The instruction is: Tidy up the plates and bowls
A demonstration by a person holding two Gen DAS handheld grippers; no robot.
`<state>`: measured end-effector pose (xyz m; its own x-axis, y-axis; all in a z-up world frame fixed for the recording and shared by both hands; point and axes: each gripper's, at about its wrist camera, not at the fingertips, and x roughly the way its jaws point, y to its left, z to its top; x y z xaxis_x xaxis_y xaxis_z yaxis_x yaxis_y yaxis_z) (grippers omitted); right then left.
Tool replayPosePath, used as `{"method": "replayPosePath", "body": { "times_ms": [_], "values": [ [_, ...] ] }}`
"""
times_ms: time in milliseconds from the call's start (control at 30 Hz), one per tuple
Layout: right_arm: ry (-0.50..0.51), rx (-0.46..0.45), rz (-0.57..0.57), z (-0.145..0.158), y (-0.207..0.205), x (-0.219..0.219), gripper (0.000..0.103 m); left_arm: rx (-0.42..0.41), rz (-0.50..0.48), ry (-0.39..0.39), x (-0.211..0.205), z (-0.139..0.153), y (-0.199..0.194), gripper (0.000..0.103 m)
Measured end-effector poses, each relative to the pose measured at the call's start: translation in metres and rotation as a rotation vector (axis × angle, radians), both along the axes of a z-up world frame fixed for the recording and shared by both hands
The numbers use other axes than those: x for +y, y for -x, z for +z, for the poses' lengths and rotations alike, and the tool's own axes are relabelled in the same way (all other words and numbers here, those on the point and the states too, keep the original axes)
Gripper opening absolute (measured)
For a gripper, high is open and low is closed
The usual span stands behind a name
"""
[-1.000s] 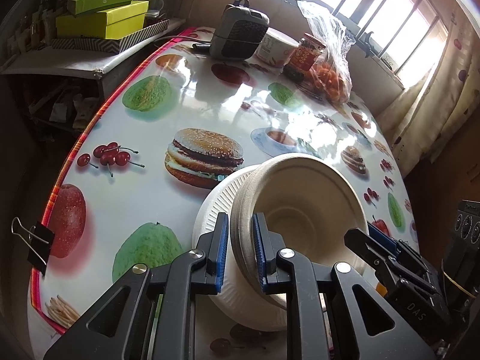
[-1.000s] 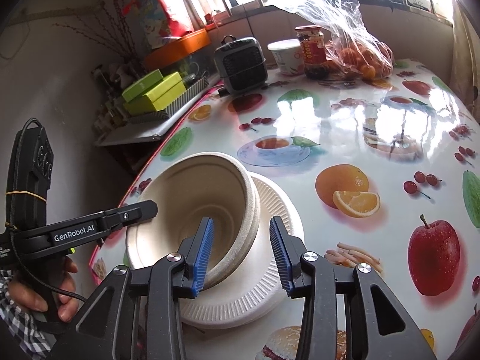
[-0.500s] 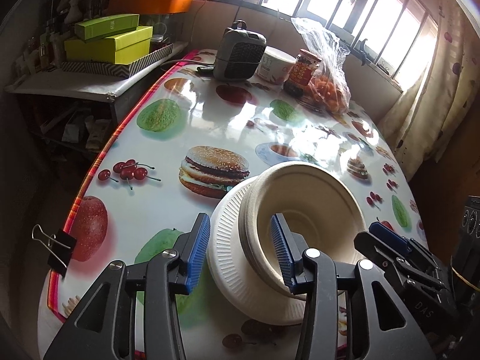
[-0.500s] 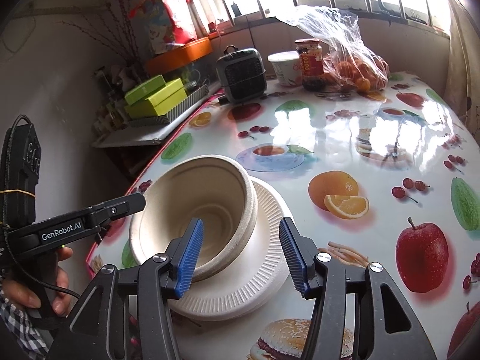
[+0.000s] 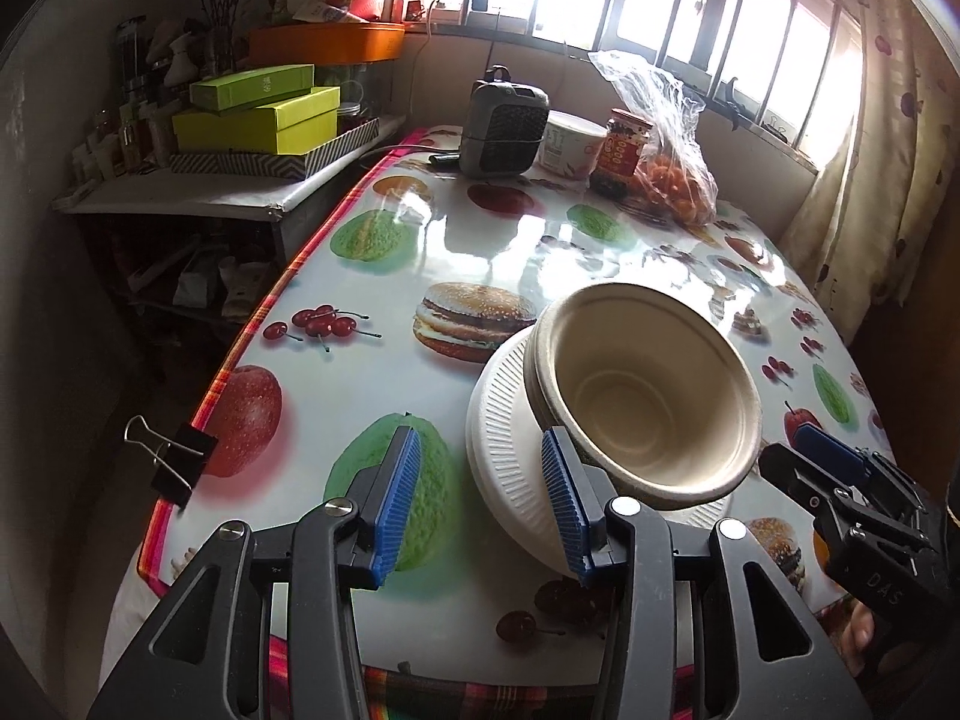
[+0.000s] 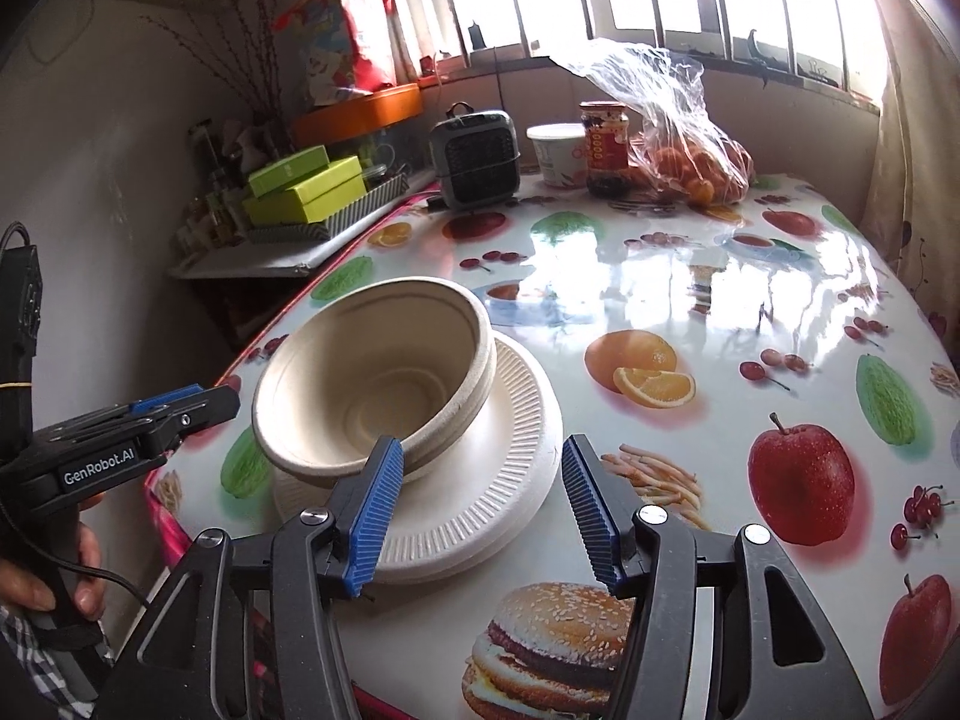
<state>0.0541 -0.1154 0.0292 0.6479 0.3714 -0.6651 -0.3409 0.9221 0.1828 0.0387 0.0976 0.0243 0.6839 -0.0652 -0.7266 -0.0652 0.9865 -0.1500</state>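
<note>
Left wrist view: left tongs spread, pinching nothing, just the printed surface showing in the gap. Stack of beige bowls tilted on the white ribbed plates, just right of the right-hand pad. Right tongs poking in at the far right.

Right wrist view: right tongs spread and opening a bit more, nothing pinched, plate rim sitting in the gap. Bowls leaning toward the left tongs.
</note>
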Motion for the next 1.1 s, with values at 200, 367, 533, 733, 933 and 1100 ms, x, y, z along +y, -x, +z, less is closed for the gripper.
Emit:
{"method": "replayPosePath", "body": {
  "times_ms": [200, 367, 533, 733, 933, 1100],
  "values": [
    [0.031, -0.025, -0.013, -0.003, 0.016, -0.003, 0.061, -0.048, 0.013, -0.03, -0.004, -0.004, 0.019, 0.045],
    [0.089, -0.072, -0.036, -0.008, 0.031, -0.003, 0.07, -0.055, 0.013, -0.054, -0.008, -0.009, 0.031, 0.063],
    [0.117, -0.062, -0.034, -0.019, 0.041, -0.002, 0.077, -0.042, 0.012, -0.083, -0.015, -0.02, 0.041, 0.063],
    [0.121, -0.055, -0.057, -0.025, 0.047, -0.003, 0.083, -0.078, 0.034, -0.103, -0.016, -0.018, 0.051, 0.063],
    [0.124, -0.039, -0.063, -0.032, 0.052, -0.002, 0.084, -0.064, 0.031, -0.119, -0.024, -0.02, 0.051, 0.063],
    [0.113, -0.028, -0.074, -0.035, 0.055, -0.004, 0.084, -0.043, 0.019, -0.135, -0.032, -0.024, 0.052, 0.063]
  ]
}}
